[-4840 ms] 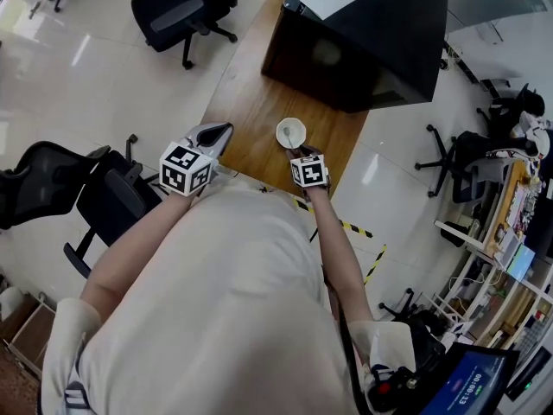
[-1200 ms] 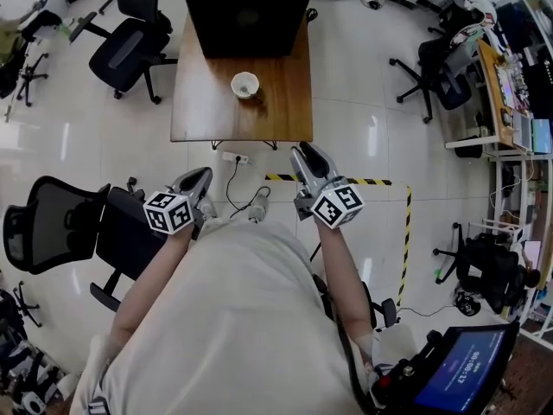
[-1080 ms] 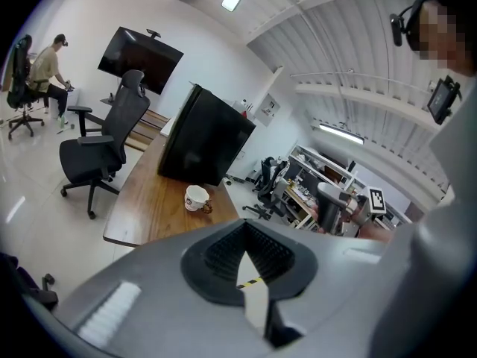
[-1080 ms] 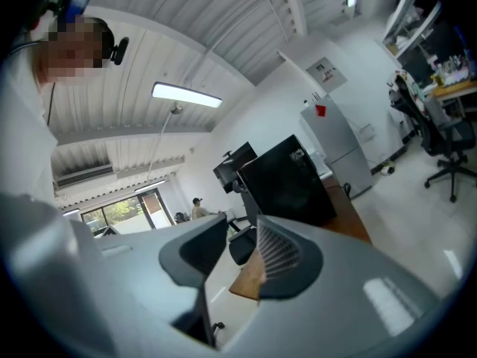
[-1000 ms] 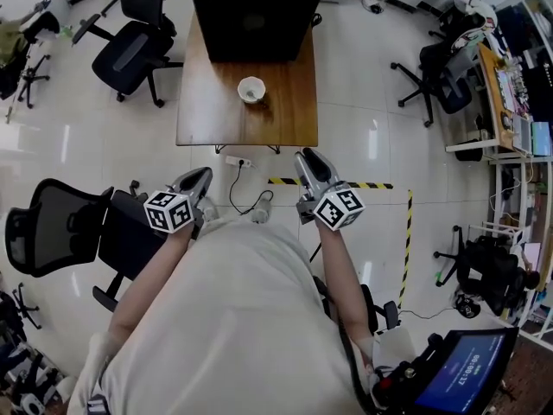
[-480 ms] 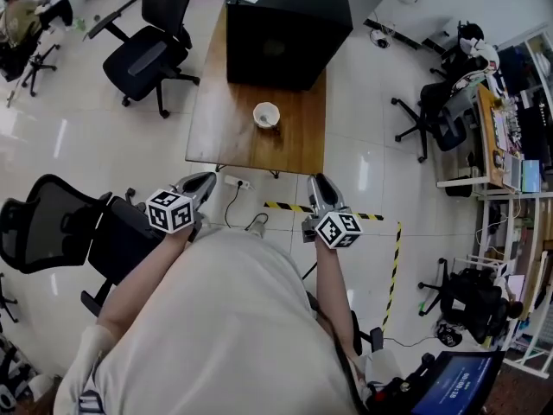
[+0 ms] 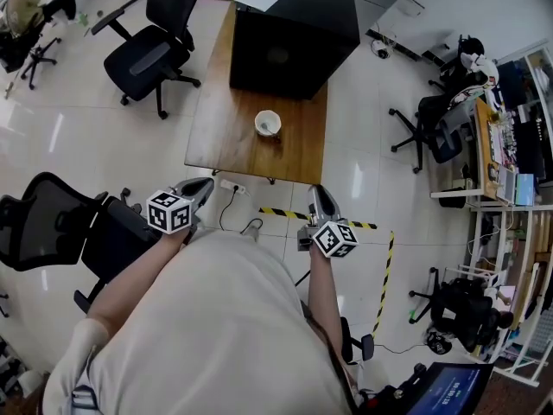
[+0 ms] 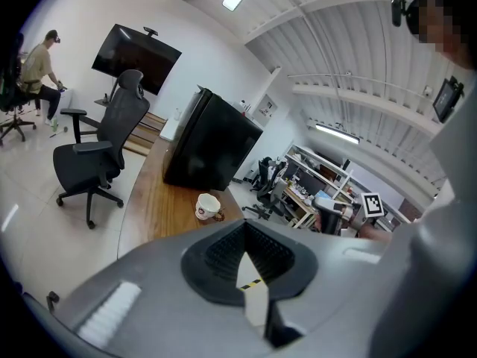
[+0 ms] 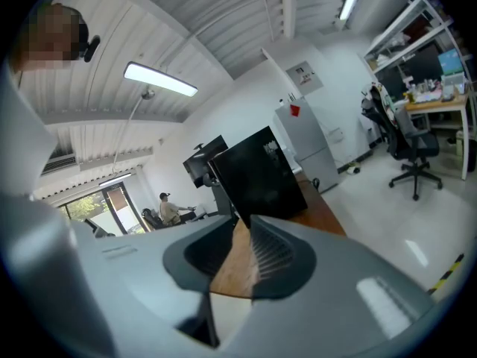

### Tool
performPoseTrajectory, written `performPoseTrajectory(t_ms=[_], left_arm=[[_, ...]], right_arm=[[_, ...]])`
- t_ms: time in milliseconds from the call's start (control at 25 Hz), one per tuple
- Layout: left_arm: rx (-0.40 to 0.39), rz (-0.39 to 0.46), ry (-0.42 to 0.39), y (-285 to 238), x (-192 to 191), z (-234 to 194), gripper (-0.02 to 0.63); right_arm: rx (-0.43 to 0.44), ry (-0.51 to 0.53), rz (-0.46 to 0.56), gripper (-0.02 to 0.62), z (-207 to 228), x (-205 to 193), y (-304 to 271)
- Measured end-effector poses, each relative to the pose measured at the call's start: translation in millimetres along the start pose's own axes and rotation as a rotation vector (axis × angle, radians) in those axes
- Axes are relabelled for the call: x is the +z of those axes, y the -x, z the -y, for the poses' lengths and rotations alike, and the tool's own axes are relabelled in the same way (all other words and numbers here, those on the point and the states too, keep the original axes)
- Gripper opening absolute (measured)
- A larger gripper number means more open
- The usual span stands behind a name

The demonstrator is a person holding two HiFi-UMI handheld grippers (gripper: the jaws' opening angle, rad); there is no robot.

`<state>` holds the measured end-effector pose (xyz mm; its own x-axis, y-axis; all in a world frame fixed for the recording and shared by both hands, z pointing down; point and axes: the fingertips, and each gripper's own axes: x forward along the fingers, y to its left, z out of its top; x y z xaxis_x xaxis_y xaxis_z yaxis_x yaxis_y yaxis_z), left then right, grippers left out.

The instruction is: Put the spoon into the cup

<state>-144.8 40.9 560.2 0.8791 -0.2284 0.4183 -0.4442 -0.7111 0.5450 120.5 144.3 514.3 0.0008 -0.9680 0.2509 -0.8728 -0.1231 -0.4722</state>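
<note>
A white cup (image 7: 268,124) stands on the wooden table (image 7: 225,137), in front of a big black box (image 7: 294,33). The left gripper view also has the cup (image 8: 207,206) in it, far ahead. At this distance I cannot make out the spoon. Both grippers hang over the floor, well short of the table. My left gripper (image 7: 206,185) has its tips together with nothing in them. The jaws of my right gripper (image 7: 315,194) are closing, a narrow gap shows between them, and nothing is in it.
Black office chairs (image 7: 151,54) (image 7: 43,223) stand left of the table. Yellow-black tape (image 7: 380,258) marks the floor. A cable and a power strip (image 7: 229,186) lie under the table's near edge. Desks and more chairs (image 7: 441,128) crowd the right side. A person (image 7: 22,7) sits far left.
Both grippers were at the table beside the cup and now hang back over the floor. The table has receded in the view. The right gripper has dropped slightly toward the body.
</note>
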Motion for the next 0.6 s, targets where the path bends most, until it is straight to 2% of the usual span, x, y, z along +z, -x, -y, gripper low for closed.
performPoseTrajectory(t_ms=[400, 520, 600], left_arm=[[-0.016, -0.059, -0.023, -14, -8, 7, 0.005], [-0.016, -0.068, -0.026, -17, -8, 8, 0.005], [-0.02, -0.07, -0.031, -19, -7, 11, 0.005]], right_arm=[[-0.028, -0.027, -0.008, 0.067, 15, -12, 4], [-0.037, -0.007, -0.023, 0.021, 20, -16, 5], [-0.036, 0.003, -0.025, 0.014, 21, -16, 7]])
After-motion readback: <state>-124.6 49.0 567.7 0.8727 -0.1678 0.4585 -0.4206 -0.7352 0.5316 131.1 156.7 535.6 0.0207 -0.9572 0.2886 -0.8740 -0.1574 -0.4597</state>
